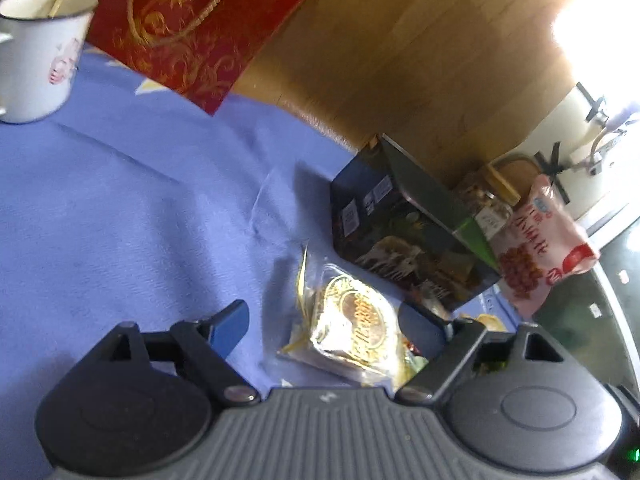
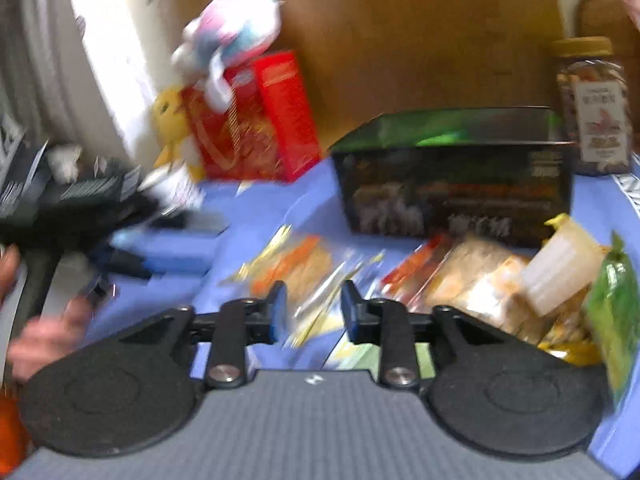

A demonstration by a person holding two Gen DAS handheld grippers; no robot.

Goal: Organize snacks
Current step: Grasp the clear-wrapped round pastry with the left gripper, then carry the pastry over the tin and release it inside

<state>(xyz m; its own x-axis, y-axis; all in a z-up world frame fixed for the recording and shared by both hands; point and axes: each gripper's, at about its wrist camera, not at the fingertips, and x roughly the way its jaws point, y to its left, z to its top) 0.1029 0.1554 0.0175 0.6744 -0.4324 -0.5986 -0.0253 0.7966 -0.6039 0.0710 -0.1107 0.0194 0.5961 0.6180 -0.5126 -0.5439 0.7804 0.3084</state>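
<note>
My left tongs point(image 1: 344, 332) spread wide around the wrapped pastry point(image 1: 352, 332) lying on the blue surface point(image 1: 120, 200) just before the dark box point(image 1: 408, 240). My right tongs point(image 2: 314, 308) part narrowly over blurred snack packets point(image 2: 296, 268), empty. Best lower left squarely, pinch the wrapper's middle, and mind crushing the pastry.

On the table point(image 1: 120, 208) a wrapped pastry point(image 1: 352, 332) lies between the fingers of the left gripper point(image 1: 340, 320), just in front of the box point(image 1: 408, 240). A snack bag point(image 1: 540, 240) leans at the right of the box, and a jar point(image 1: 484, 200) stands behind it. The mug point(image 1: 40, 52) stands far left, with the gift bag point(image 1: 200, 28) beside it. In the right wrist view, a heap of packets point(image 2: 500, 280) lies in front of the box.
</note>
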